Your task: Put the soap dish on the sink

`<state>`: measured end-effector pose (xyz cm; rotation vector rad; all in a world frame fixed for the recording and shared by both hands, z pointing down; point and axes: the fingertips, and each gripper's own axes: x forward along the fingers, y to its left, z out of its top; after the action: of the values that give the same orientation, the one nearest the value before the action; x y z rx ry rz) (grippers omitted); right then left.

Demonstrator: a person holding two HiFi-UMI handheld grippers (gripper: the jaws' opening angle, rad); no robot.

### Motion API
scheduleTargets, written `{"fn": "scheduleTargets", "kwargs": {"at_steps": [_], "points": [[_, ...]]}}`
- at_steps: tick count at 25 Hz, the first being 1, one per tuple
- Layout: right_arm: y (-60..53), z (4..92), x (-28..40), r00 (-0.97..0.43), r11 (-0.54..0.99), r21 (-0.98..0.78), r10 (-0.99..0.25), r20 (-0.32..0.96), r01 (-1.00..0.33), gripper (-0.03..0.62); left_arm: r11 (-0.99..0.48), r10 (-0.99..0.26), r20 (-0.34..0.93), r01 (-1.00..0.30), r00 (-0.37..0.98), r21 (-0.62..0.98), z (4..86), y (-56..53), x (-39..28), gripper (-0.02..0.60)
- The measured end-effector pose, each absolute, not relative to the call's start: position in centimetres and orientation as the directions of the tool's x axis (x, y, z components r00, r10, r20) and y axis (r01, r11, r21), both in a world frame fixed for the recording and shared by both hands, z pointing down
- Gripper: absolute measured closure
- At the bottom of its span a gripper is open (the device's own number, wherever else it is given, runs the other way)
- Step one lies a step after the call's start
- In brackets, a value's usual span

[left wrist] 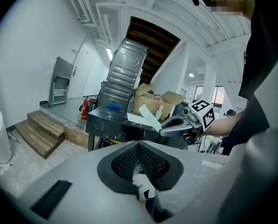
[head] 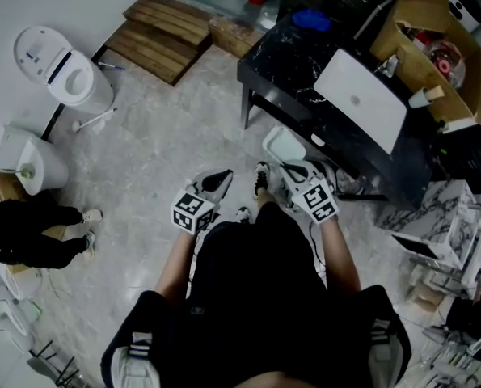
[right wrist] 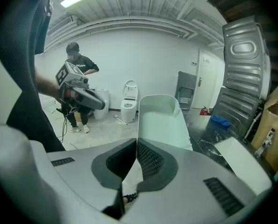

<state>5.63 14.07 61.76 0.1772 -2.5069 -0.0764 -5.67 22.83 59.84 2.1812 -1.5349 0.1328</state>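
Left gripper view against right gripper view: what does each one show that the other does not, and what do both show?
Only the left gripper view shows the brown wooden steps. Only the right gripper view shows a standing person in black clothes. Both show the black marble table, the blue object on it and the ribbed grey metal panel.

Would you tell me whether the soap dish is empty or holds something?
Empty: in the right gripper view the soap dish, held by the right gripper, shows only a bare pale inside.
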Motion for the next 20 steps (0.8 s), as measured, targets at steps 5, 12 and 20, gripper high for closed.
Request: {"fn": "scheduleTargets", "kwargs": {"at_steps": [5,12,20], "points": [[12.2,62.1,5.3,-0.798,0.99,0.077,-0.14,0.586,-0.117,0.594,-0.273,-0.86,0.344,-0.909,0.377,0.315,59.7,20.4,-6.2,0.581],[9.1,63.2,5.0,-0.789,0.99,0.044,-0.134,0.6,-0.135,0.595,-0.3,-0.84,0.359,-0.9,0.407,0.317,59.7,16.7,-6.1,0.581],[4.2,63.2,3.6,-0.788,0.99,0.03,-0.126,0.603,-0.135,0.595,-0.298,-0.833,0.376,-0.902,0.406,0.312,59.3,11.7,-7.8,0.581]]}}
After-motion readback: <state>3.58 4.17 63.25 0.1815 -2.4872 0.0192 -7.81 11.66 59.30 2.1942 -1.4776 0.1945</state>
